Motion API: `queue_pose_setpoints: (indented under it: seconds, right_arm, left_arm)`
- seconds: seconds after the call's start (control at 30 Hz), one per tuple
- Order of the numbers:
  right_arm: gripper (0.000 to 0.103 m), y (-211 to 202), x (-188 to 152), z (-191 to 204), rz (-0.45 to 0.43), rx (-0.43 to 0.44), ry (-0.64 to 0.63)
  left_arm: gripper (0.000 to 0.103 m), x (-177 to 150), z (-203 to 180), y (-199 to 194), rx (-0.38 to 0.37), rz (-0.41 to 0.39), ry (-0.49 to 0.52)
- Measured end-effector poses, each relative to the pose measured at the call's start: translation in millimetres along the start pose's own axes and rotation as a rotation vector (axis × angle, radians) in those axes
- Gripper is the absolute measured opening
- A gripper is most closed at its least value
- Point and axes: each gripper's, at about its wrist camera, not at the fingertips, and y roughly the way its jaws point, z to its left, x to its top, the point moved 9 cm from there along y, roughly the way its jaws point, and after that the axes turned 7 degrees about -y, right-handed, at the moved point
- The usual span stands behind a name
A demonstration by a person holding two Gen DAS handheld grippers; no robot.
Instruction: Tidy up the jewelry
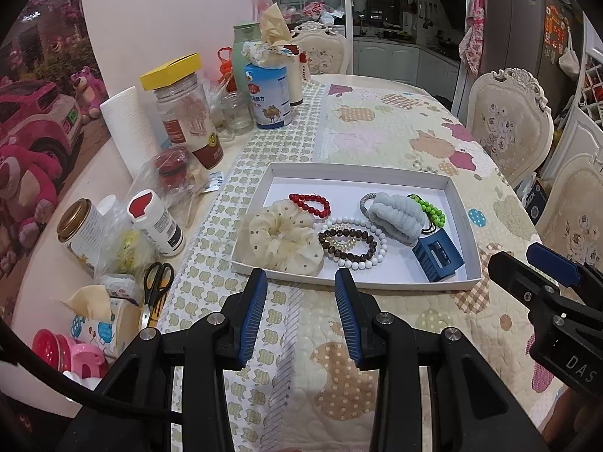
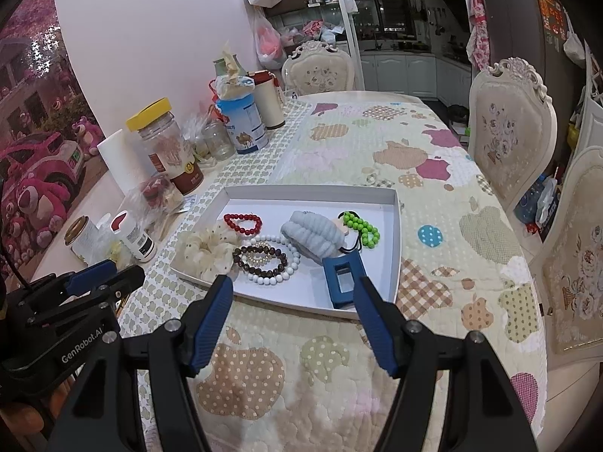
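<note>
Quilted cloth with apple patches covers the table (image 1: 395,120) under both of your tools. White and shallow, the tray (image 1: 465,226) lies just past the fingertips of both, on the cloth. Your right gripper (image 2: 294,290) stands with its jaws wide apart and empty, its tips at the tray's near rim, the blue hair claw (image 2: 345,277) just beyond and between them. Your left gripper (image 1: 300,278) has its jaws parted too, narrower, holding nothing, its tips short of the near rim. Inside the tray, the cream scrunchie (image 1: 284,237) lies nearest the left tips, touching the brown bead bracelet (image 1: 348,243) and the white bead bracelet (image 1: 371,261). Behind these sit the grey-blue scrunchie (image 1: 395,214), the red bead bracelet (image 1: 311,205) and the green bead bracelet (image 1: 429,211).
</note>
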Motion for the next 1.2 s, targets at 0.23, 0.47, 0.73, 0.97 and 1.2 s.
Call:
queue_pose_setpoints:
  seconds: [0.23,0.47,0.73,0.97,1.2]
  right_arm:
    - [0.07,0,0,0,0.002,0.001,-0.002]
    - [0.07,4,-4,0,0.013,0.007,-0.004]
    - [0.07,5,-4,1,0.015,0.006,-0.005]
    - [0.07,6,-3,1,0.015,0.006,-0.005]
    - [0.07,10,-2,-1,0.024,0.007,-0.008]
  left_arm:
    - [0.027,0,0,0,0.0,-0.001,-0.001]
    - [0.027,-1,-1,0,0.002,0.002,-0.003]
    - [0.027,-1,-2,1,0.001,0.004,-0.002]
    - [0.027,0,-3,3,0.001,0.006,-0.002]
    - [0.027,1,-5,4,-0.001,0.007,-0.002]
